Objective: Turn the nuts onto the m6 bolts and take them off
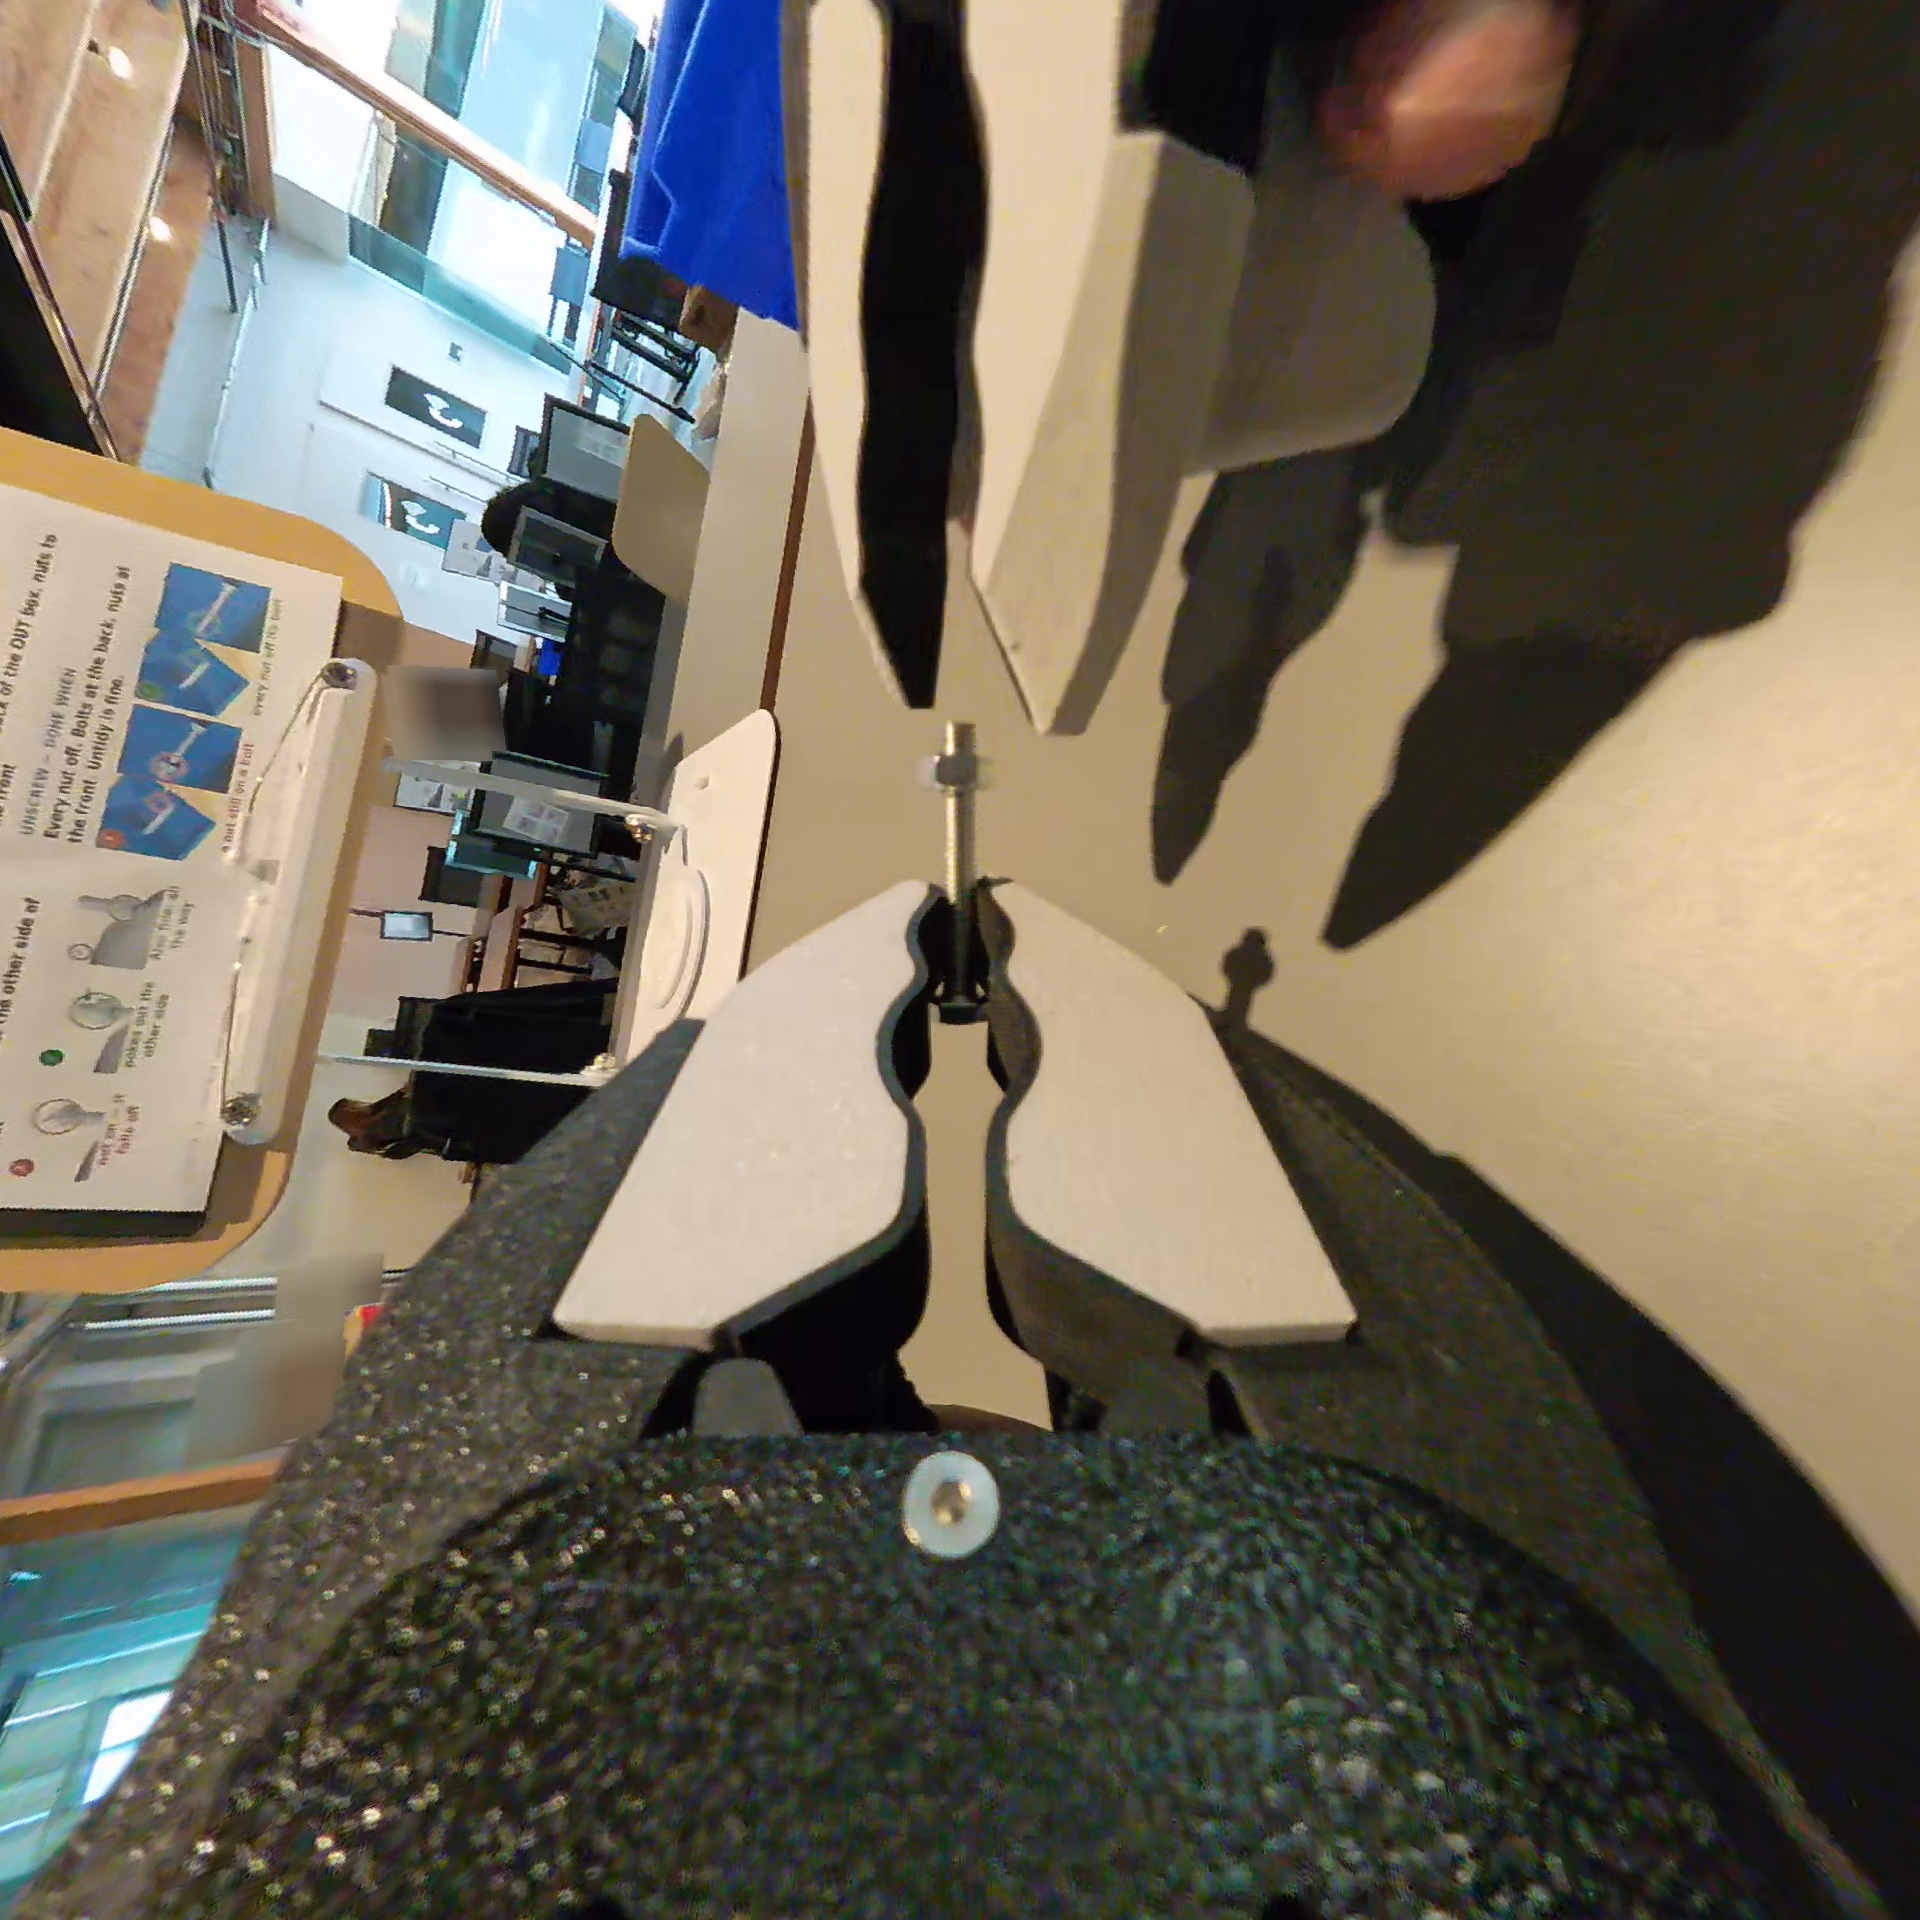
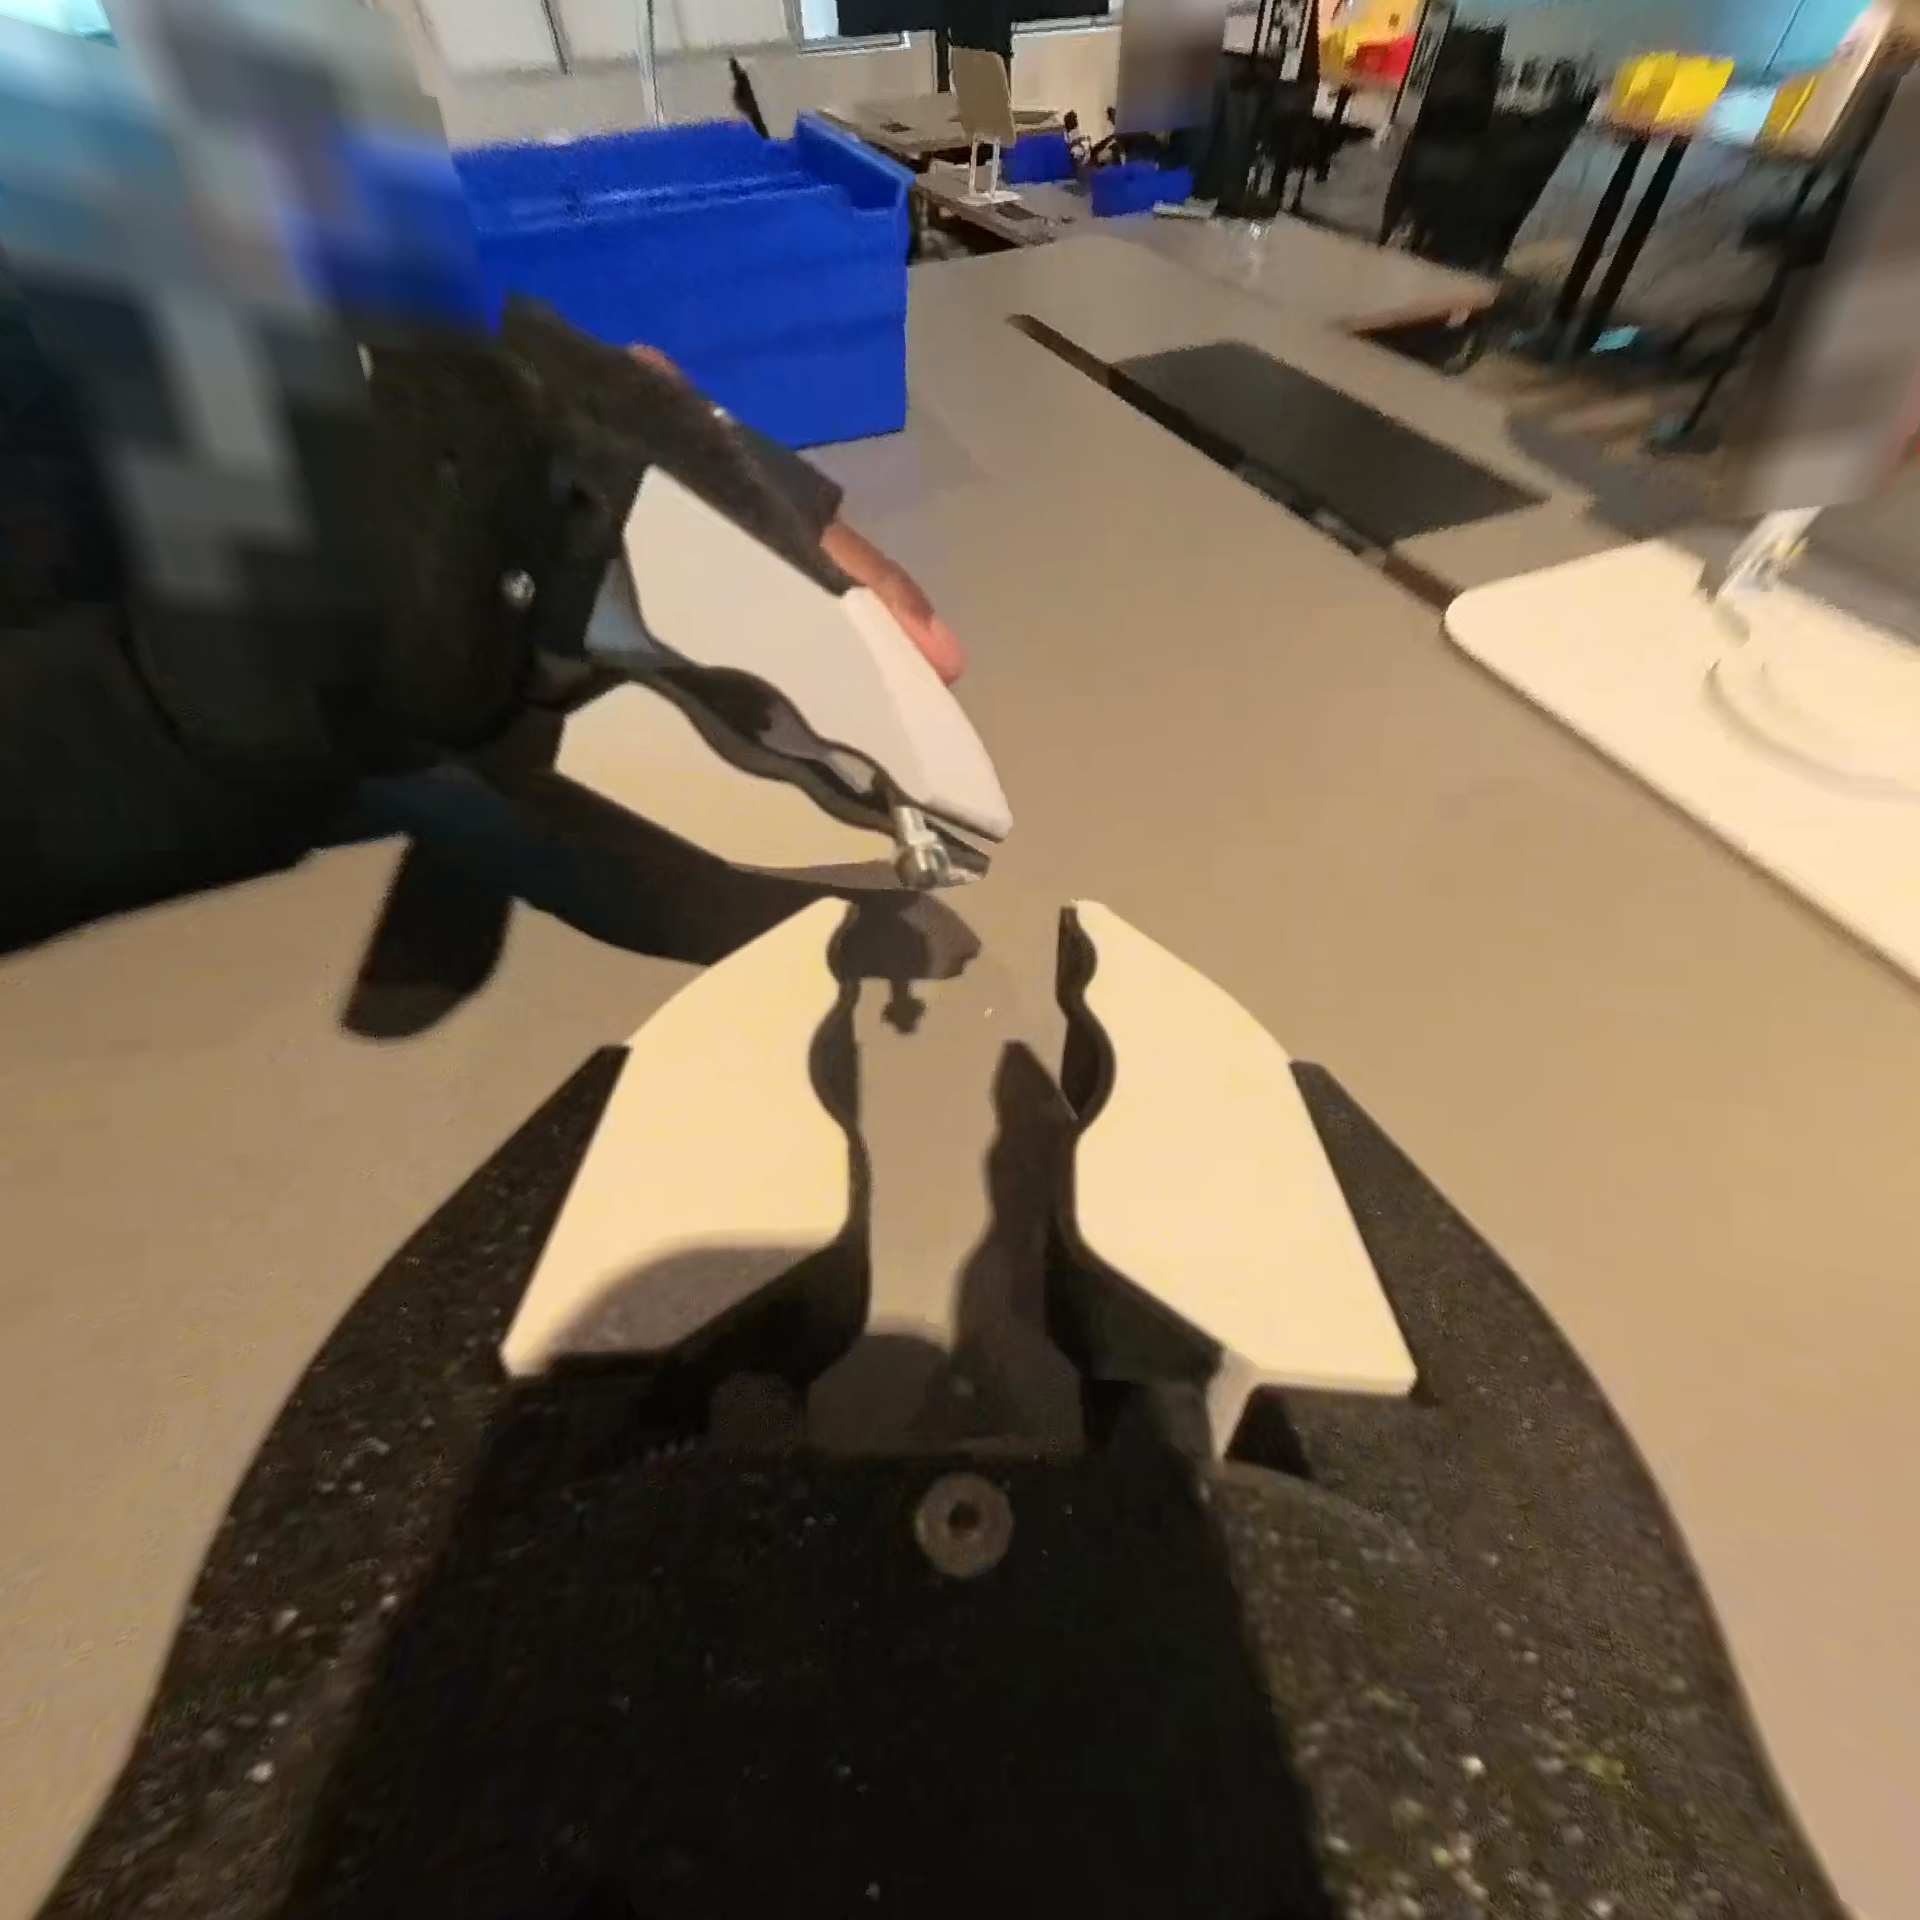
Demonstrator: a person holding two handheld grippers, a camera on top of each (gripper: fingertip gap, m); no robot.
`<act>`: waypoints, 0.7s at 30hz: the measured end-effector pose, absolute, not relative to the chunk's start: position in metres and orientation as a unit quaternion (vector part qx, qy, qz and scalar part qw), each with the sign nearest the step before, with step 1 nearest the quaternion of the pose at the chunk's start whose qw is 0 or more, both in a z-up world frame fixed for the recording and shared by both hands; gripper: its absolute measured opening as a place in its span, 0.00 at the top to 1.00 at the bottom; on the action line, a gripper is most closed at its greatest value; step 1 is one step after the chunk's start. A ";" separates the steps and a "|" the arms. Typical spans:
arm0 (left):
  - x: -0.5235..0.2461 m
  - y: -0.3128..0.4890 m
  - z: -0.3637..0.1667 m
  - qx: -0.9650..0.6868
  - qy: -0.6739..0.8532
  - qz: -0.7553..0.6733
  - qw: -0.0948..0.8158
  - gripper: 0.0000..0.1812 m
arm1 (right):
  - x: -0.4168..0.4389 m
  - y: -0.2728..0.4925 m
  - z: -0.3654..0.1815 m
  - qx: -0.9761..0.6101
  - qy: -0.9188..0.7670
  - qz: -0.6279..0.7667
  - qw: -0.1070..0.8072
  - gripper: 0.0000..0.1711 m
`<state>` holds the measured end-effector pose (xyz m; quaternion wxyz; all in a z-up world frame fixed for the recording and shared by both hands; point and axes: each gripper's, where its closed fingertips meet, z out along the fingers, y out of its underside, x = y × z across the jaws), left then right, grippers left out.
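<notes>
My left gripper (image 1: 966,894) is shut on a silver bolt (image 1: 961,831), held by its head end between the pads. The threaded shaft sticks out forward, with a nut (image 1: 956,771) near its tip. My right gripper (image 1: 987,712) is open and empty, its fingertips just beyond the bolt's tip and apart from it. In the right wrist view my right gripper (image 2: 954,920) stands open, with the left gripper (image 2: 971,850) just ahead of it. The bolt and nut (image 2: 923,854) are held above the grey table (image 2: 1247,831). A person's hand holds the left gripper.
A blue bin (image 2: 707,260) stands at the table's far left. A black mat (image 2: 1320,436) lies farther back. A white board with a clear stand (image 2: 1662,675) is at the right. An instruction sheet on a wooden stand (image 1: 156,831) shows in the left wrist view.
</notes>
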<state>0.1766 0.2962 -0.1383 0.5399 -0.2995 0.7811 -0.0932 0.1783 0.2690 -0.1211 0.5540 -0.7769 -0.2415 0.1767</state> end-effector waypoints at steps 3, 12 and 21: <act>0.177 0.294 -0.139 -0.299 0.783 -0.099 0.536 0.97 | 0.169 0.267 -0.117 -0.755 -0.284 0.141 0.574 0.81; 0.177 0.292 -0.142 -0.295 0.789 -0.094 0.531 0.97 | 0.166 0.271 -0.123 -0.786 -0.230 0.186 0.543 0.94; 0.179 0.294 -0.137 -0.296 0.780 -0.087 0.545 0.97 | 0.173 0.273 -0.114 -0.761 -0.045 0.433 0.480 0.84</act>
